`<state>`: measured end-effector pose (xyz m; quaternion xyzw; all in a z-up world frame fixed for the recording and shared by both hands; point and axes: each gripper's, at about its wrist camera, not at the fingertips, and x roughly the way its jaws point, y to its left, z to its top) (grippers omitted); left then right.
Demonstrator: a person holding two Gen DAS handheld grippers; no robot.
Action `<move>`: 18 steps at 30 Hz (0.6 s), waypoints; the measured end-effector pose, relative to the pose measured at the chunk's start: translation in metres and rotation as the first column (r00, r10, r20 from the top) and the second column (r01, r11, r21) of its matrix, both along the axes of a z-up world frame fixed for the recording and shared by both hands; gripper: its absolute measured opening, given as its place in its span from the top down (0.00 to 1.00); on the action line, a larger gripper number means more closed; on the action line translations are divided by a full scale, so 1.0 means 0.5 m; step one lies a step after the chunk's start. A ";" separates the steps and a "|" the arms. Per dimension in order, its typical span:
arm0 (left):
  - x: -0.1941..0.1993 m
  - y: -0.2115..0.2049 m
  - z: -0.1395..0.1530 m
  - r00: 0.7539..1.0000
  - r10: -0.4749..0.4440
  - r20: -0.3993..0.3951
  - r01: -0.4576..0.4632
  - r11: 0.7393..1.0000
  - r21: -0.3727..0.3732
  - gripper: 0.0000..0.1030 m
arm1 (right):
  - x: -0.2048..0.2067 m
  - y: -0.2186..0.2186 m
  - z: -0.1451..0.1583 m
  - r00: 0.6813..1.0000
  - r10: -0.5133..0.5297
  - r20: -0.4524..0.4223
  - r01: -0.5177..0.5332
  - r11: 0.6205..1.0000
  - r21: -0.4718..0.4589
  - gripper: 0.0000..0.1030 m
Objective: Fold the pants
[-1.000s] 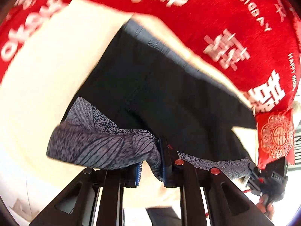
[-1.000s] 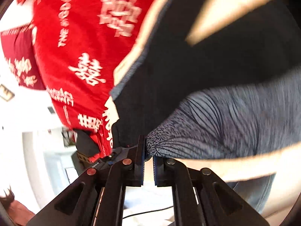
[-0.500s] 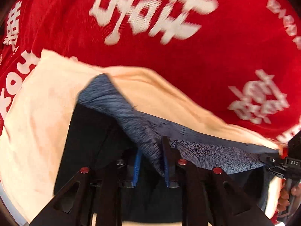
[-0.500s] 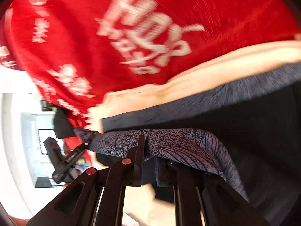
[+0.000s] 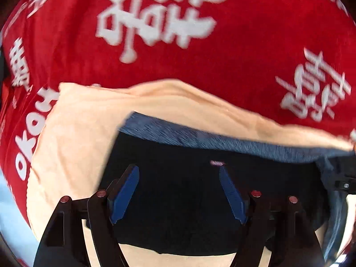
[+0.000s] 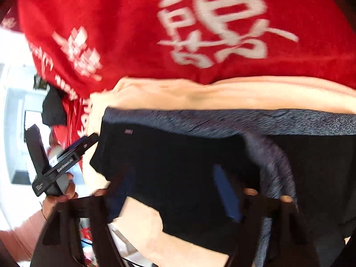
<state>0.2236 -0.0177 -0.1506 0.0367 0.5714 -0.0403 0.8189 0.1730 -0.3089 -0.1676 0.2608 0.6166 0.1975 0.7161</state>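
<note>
While the black pants lie on the cream cloth, both left tongs and right tongs are being opened, nothing gripped.

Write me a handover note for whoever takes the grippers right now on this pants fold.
Left gripper: jaws opening, nothing between the pads, over the dark pants.
Right gripper: also opening, empty, above the same pants.
Pants lie doubled on the cream towel over the red blanket, grey patterned waistband along the far edge.
Done: one fold laid and let go.
Left: probably smooth it and fold again, if a smaller bundle is wanted.
</note>
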 end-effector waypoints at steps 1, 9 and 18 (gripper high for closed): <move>0.009 -0.011 -0.015 1.000 -0.001 -0.015 0.001 1.000 -0.002 0.27 | 0.004 0.021 -0.007 0.999 0.033 -0.004 -0.033 0.999 -0.043 0.56; 0.070 -0.043 -0.120 0.999 0.043 0.006 -0.044 0.995 0.095 0.20 | 0.098 0.007 -0.107 1.000 0.004 -0.010 -0.006 0.990 -0.137 0.65; 0.030 -0.046 -0.055 0.995 0.042 -0.089 -0.040 0.999 0.027 0.20 | 0.050 -0.084 -0.015 0.993 -0.095 0.064 0.101 0.990 -0.099 0.38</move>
